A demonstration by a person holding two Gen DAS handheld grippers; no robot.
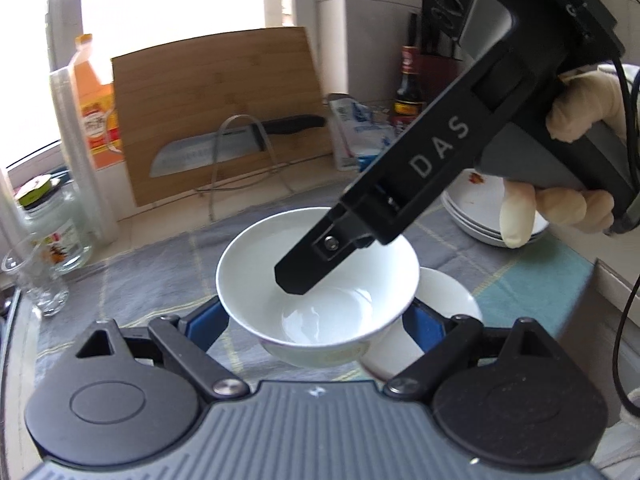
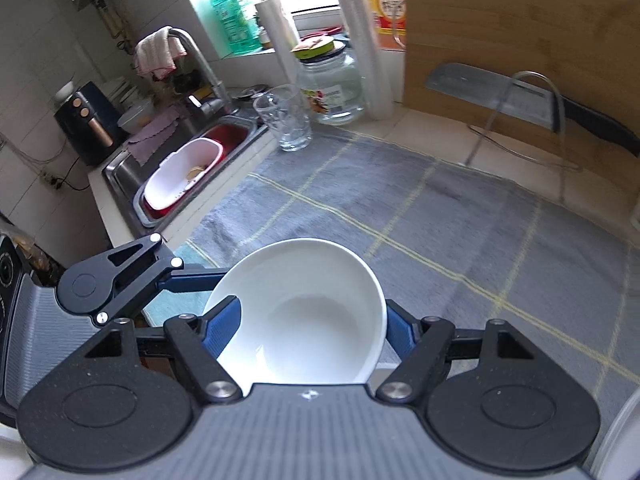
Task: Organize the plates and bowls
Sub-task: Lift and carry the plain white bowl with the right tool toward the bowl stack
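Both tongs, left (image 1: 318, 316) and right (image 2: 314, 330), clamp one white bowl (image 1: 316, 280) from opposite sides.

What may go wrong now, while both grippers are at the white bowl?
1. The white bowl looks held above the cloth by the left gripper and right gripper together; if the hands move unevenly, the glossy bowl may slip.
2. It could then drop onto the white dish partly beneath it and chip.

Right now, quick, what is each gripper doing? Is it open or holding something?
Left gripper: closed around the outside of a white bowl, holding it.
Right gripper: clamped on the same bowl's rim, one finger inside.
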